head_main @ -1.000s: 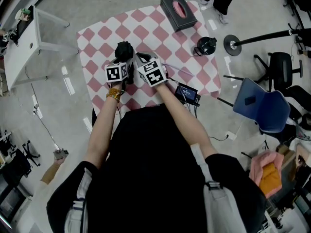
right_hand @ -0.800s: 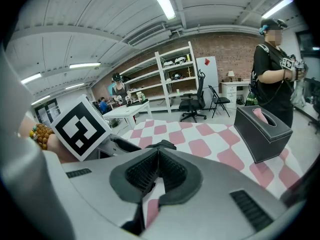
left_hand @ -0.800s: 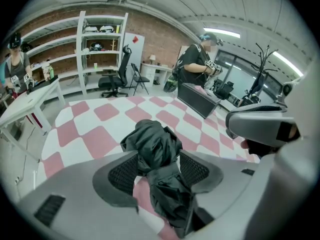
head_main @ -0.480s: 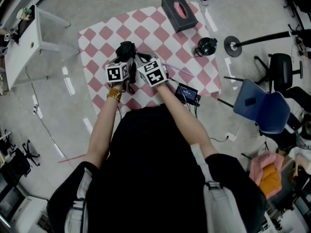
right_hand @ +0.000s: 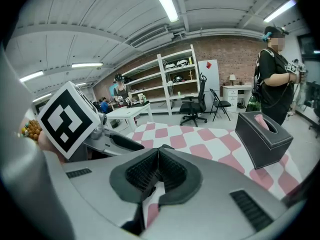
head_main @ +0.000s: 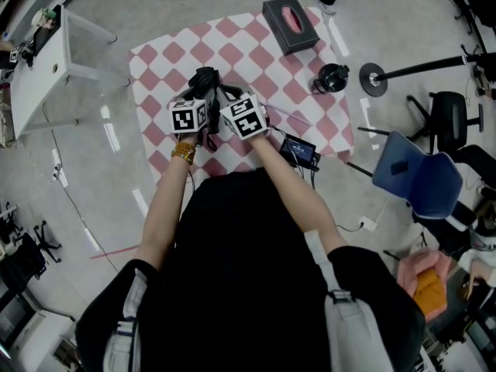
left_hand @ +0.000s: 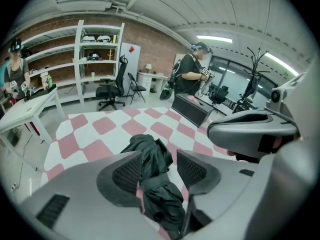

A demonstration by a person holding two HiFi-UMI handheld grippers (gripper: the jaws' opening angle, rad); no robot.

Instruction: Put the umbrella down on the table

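Umbrella: the black umbrella (head_main: pixel 205 80) is lying folded up on the pink and white checked table (head_main: pixel 240 45), near the middle, just past the two grippers.
Left gripper: the left gripper (left_hand: pixel 160 169) is holding its jaws apart with the umbrella lying between them. The jaws have just been closing a little, but they are not squeezing it.
Right gripper: the right gripper (right_hand: pixel 159 171) is pressing its jaws tight together, just beside the left gripper.
Tissue box: the dark tissue box (head_main: pixel 291 23) is sitting at the far corner of the table, well apart from the umbrella.
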